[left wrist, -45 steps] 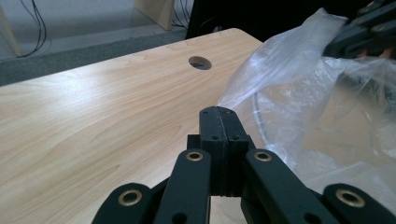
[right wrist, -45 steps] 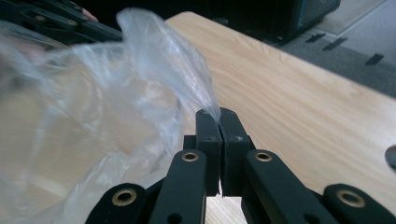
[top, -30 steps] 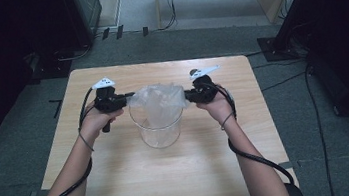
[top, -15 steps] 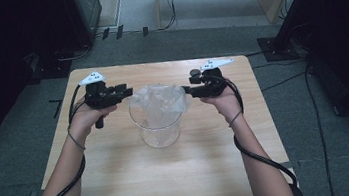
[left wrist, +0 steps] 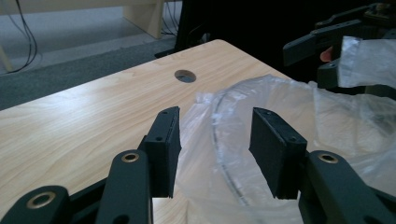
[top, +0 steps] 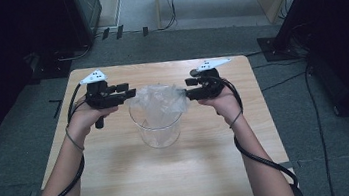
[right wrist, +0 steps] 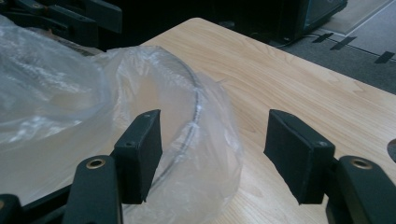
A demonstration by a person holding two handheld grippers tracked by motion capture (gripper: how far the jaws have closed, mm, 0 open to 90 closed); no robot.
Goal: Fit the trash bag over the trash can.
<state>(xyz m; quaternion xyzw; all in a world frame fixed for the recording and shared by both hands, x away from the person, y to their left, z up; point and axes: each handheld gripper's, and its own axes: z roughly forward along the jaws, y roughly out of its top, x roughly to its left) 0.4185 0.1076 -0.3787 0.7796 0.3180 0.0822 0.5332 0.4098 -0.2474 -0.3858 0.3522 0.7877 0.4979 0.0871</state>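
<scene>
We've just opened both claws, L [top: 129, 91] & R [top: 187, 88], off the bag [top: 157, 105] draped over the beaker [top: 157, 130] rim, so lining looks done.

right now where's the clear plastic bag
In the high view, the clear plastic bag lines the round clear container at the table's middle, draped over its rim.

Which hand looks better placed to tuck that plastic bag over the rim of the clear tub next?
Left, marginally. The left gripper has open jaws straddling the plastic bag and the clear tub's rim; the right gripper, open too, has bag film between its jaws, the rim beside one.
</scene>
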